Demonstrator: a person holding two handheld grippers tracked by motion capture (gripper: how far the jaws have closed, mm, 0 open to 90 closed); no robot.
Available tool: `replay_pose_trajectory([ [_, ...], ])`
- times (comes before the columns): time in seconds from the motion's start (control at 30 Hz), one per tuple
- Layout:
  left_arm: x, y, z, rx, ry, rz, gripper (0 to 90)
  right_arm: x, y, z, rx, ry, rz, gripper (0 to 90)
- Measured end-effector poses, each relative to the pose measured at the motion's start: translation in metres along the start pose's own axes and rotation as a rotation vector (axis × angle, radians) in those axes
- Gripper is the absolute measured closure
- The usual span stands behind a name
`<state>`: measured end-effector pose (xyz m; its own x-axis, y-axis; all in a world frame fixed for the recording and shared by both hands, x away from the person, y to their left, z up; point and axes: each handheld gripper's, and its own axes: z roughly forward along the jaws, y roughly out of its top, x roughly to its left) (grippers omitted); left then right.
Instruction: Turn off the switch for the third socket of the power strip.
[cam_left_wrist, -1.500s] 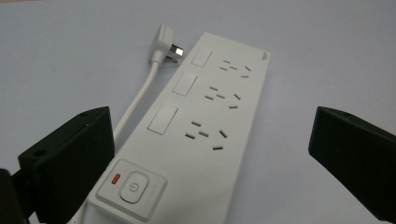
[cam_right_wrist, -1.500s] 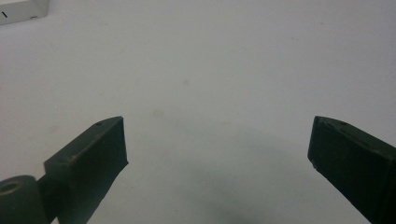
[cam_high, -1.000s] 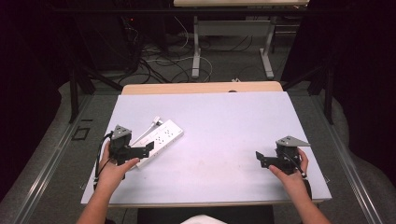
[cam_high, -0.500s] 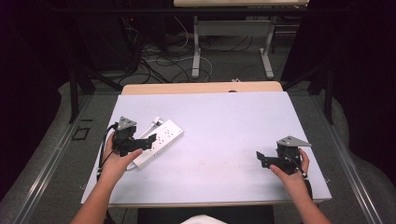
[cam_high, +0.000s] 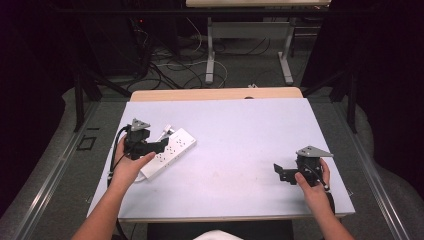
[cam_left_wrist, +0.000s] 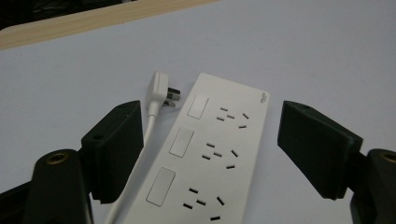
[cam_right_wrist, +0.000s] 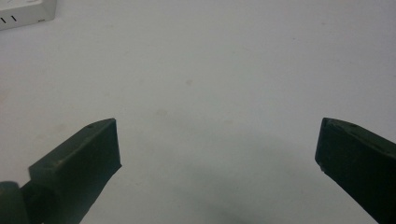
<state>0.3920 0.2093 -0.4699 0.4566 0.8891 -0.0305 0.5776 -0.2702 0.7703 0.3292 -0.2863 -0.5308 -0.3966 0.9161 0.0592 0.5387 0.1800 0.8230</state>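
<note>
Your right gripper (cam_right_wrist: 217, 161) hangs over the pale table (cam_right_wrist: 224, 70), its two black jaws set wide apart with bare tabletop between them. A corner of the white power strip (cam_right_wrist: 25, 11) lies well beyond.

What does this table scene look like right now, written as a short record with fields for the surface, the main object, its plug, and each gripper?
surface: pale grey table top with a wooden strip along its far edge
main object: white plastic three-outlet power strip, lying flat, angled, on the left part of the table
plug: white plug on a white cord, lying on the table beside the strip, not in any outlet
left gripper: above the strip, jaws have just been closing, strip between them, pads not touching it
right gripper: jaws wide open over bare table
</note>
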Motion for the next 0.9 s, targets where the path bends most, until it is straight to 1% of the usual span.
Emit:
replay_pose_trajectory([
  [0.07,0.000,0.003,0.004,-0.006,-0.002,-0.009,24.6,0.000,0.000,0.001,-0.006,0.004,-0.004,0.0],
  [0.13,0.000,0.005,0.005,-0.002,-0.005,-0.007,25.3,0.000,0.000,0.001,-0.005,0.001,-0.002,0.0],
  [0.2,0.000,0.008,0.007,-0.008,-0.005,-0.005,25.8,-0.002,0.000,0.001,-0.011,-0.006,-0.009,0.0],
  [0.23,-0.001,0.009,0.008,0.000,-0.010,-0.009,25.8,-0.002,0.000,0.001,-0.009,-0.005,-0.005,0.0],
  [0.27,-0.001,0.011,0.009,-0.005,-0.010,-0.005,25.9,-0.002,0.000,0.001,-0.008,-0.007,0.001,0.0],
  [0.3,-0.001,0.012,0.010,0.002,-0.012,0.003,25.9,-0.002,0.000,0.001,-0.006,-0.011,0.003,0.0],
  [0.33,-0.001,0.013,0.011,-0.005,-0.010,0.000,26.0,-0.002,0.000,0.001,-0.005,-0.014,0.006,0.0],
  [0.37,-0.001,0.014,0.013,-0.001,-0.010,-0.008,26.0,-0.002,0.000,0.001,-0.005,-0.014,0.006,0.0],
  [0.4,-0.001,0.015,0.015,-0.004,-0.015,-0.013,26.2,-0.003,0.000,0.001,-0.007,-0.017,-0.001,0.0],
  [0.43,-0.001,0.016,0.016,0.003,-0.019,-0.014,26.4,-0.003,0.000,0.002,-0.009,-0.012,0.002,0.0],
  [0.5,-0.002,0.018,0.019,-0.004,-0.021,-0.030,27.2,-0.003,0.000,0.002,-0.008,-0.012,0.002,0.0],
  [0.53,-0.002,0.019,0.020,-0.004,-0.022,-0.031,27.3,-0.003,0.000,0.002,-0.007,-0.011,0.003,0.0],
  [0.57,-0.001,0.020,0.021,0.007,-0.018,-0.025,27.3,-0.003,0.000,0.002,-0.007,-0.011,0.003,0.0],
  [0.6,-0.001,0.022,0.021,0.011,-0.019,-0.029,27.3,-0.003,0.000,0.002,-0.004,-0.012,-0.003,0.0],
  [0.63,-0.001,0.023,0.024,0.012,-0.024,-0.039,27.3,-0.002,0.000,0.002,-0.002,-0.009,0.000,0.0],
  [0.67,-0.001,0.023,0.024,0.012,-0.024,-0.039,27.5,-0.002,0.000,0.002,-0.002,-0.009,0.000,0.0],
  [0.7,-0.001,0.024,0.025,0.017,-0.030,-0.057,27.7,-0.002,0.000,0.002,-0.002,-0.002,-0.002,0.0],
  [0.83,0.001,0.028,0.030,0.051,-0.023,-0.077,29.7,-0.002,-0.001,0.002,0.001,-0.005,0.002,0.0],
  [0.87,0.001,0.029,0.031,0.059,-0.019,-0.090,30.8,-0.002,-0.001,0.002,0.001,-0.006,0.003,0.0],
  [0.9,0.001,0.029,0.033,0.068,-0.025,-0.120,32.6,-0.002,-0.001,0.002,0.001,0.000,0.007,0.0],
])
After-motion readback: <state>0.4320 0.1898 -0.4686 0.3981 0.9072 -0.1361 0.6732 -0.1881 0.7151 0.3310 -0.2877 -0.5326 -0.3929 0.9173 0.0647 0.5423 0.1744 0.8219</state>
